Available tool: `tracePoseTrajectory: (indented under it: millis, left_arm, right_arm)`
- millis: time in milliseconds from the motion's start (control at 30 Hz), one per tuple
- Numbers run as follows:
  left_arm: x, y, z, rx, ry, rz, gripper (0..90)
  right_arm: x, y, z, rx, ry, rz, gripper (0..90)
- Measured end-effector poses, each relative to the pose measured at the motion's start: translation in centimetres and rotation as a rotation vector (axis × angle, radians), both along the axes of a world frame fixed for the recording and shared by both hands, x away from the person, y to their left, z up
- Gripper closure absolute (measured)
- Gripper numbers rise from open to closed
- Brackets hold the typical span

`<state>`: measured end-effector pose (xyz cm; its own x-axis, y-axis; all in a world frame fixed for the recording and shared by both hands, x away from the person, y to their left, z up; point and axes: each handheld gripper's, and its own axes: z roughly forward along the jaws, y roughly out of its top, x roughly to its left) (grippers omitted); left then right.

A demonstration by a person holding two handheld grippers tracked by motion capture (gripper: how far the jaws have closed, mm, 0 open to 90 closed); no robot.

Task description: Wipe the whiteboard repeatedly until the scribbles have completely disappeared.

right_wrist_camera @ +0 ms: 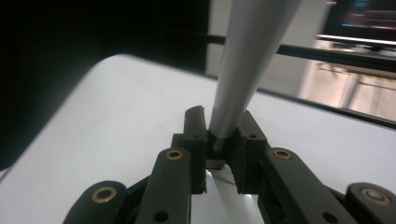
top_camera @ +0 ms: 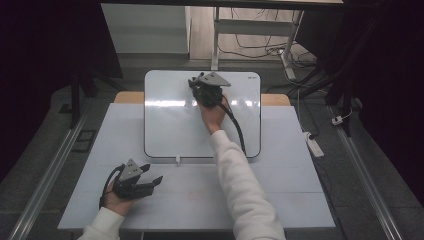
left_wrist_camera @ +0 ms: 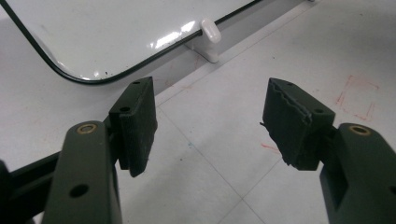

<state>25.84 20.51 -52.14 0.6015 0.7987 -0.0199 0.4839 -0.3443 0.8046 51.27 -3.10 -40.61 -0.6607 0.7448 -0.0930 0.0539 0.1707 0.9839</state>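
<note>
A white whiteboard with a thin black rim lies flat on the table. My right gripper hovers over the board's far edge and is shut on a grey-white marker. The marker rises steeply from between the jaws of the right gripper, above the board. My left gripper rests on the table near the front left, held by a hand in a white sleeve. The left gripper stands open with nothing between its jaws, aimed at the board's near corner.
A small white cap-like piece sits at the board's near edge. The white table carries faint red marks. A power strip and cables lie on the floor at the right.
</note>
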Motion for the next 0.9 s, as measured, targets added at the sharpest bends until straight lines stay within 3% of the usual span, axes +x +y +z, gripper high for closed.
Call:
tracePoseTrajectory:
  millis: [67, 133, 167, 233, 300, 433, 467, 533, 633, 700, 800, 900]
  left_arm:
    - [0.0, -0.1, 0.0, 0.001, 0.0, -0.001, 35.5]
    - [0.1, -0.2, 0.0, 0.002, 0.0, -0.005, 35.5]
    - [0.1, -0.3, 0.0, 0.004, -0.001, -0.005, 35.5]
    - [0.1, -0.4, 0.0, 0.006, 0.0, -0.007, 35.5]
    - [0.1, -0.3, 0.0, 0.007, 0.002, -0.006, 35.5]
    - [0.0, -0.1, 0.0, 0.002, -0.001, -0.001, 35.5]
    - [0.1, -0.1, 0.0, 0.002, 0.0, -0.001, 35.5]
    - [0.1, -0.2, 0.0, 0.001, 0.001, -0.001, 35.5]
    - [0.1, -0.3, 0.0, 0.004, 0.0, -0.003, 35.5]
    - [0.0, -0.2, 0.0, 0.003, -0.001, -0.003, 35.5]
    - [0.0, 0.0, 0.0, 0.0, -0.002, 0.001, 35.4]
    - [0.1, 0.0, 0.0, -0.003, 0.0, 0.003, 35.4]
  right_arm:
    - [0.1, -1.7, 0.2, 0.041, 0.011, -0.047, 77.7]
    - [0.0, -1.9, 0.1, 0.043, 0.013, -0.048, 77.7]
    - [-0.1, -1.7, 0.0, 0.032, 0.01, -0.045, 77.7]
    - [-0.6, -0.6, -0.4, -0.006, 0.003, 0.014, 77.7]
    - [-0.9, -0.3, -0.5, -0.045, -0.014, 0.021, 77.7]
    - [-0.3, -2.3, -0.2, 0.023, 0.011, -0.05, 77.7]
    - [-0.2, -2.5, -0.2, 0.04, 0.018, -0.047, 77.7]
    - [-0.6, -1.9, -0.4, 0.018, 0.0, -0.046, 77.7]
    - [-1.0, -0.9, -0.8, -0.027, -0.011, 0.013, 77.7]
    - [-0.8, -1.3, -0.7, -0.01, 0.003, 0.017, 77.7]
    - [-0.5, -2.1, -0.4, 0.017, 0.014, -0.022, 77.7]
    - [-0.8, -2.4, -0.2, -0.018, 0.014, -0.003, 77.7]
